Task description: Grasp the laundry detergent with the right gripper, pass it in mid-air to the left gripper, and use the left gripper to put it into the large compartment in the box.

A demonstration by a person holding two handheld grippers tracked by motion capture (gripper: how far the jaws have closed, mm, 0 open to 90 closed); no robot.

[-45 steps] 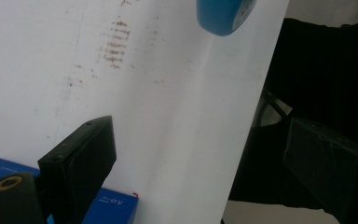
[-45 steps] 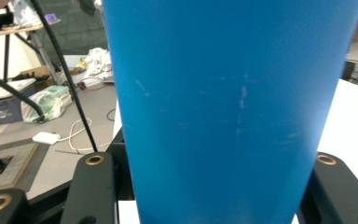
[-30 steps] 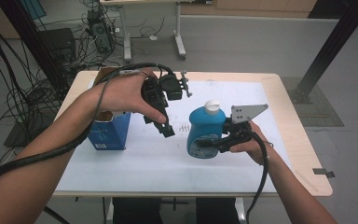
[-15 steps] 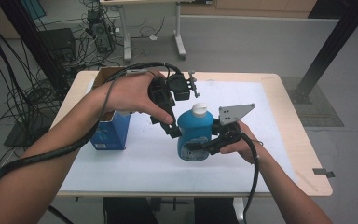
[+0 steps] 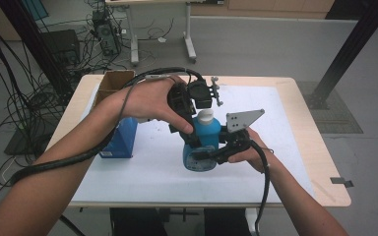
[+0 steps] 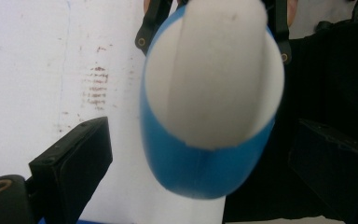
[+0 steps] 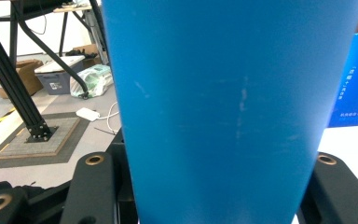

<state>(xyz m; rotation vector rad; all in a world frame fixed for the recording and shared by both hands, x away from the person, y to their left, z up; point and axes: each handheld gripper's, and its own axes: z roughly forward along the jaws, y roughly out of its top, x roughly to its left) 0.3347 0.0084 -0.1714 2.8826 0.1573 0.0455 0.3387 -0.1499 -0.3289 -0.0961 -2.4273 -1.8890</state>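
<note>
A blue bottle (image 5: 203,147) with a white cap (image 5: 205,116) stands upright on the white mat (image 5: 142,167) at the table's middle. My right gripper (image 5: 205,156) is shut on its lower body from the right; in the right gripper view the blue bottle (image 7: 214,93) sits tight between both jaws of that right gripper (image 7: 209,186). My left gripper (image 5: 193,131) comes down from above over the bottle's top. In the left gripper view the white cap (image 6: 214,70) lies between the jaws of the open left gripper (image 6: 205,163), with a gap on each side.
A blue carton (image 5: 120,137) stands on the mat at the left, with an open cardboard box (image 5: 113,81) behind it. The blue carton (image 7: 354,84) also appears at the right of the right gripper view. Cables and table legs lie on the floor beyond.
The right gripper has carried the bottle leftward toward the table's middle. The left gripper has come down over the cap, so its jaws now straddle the bottle's top.
</note>
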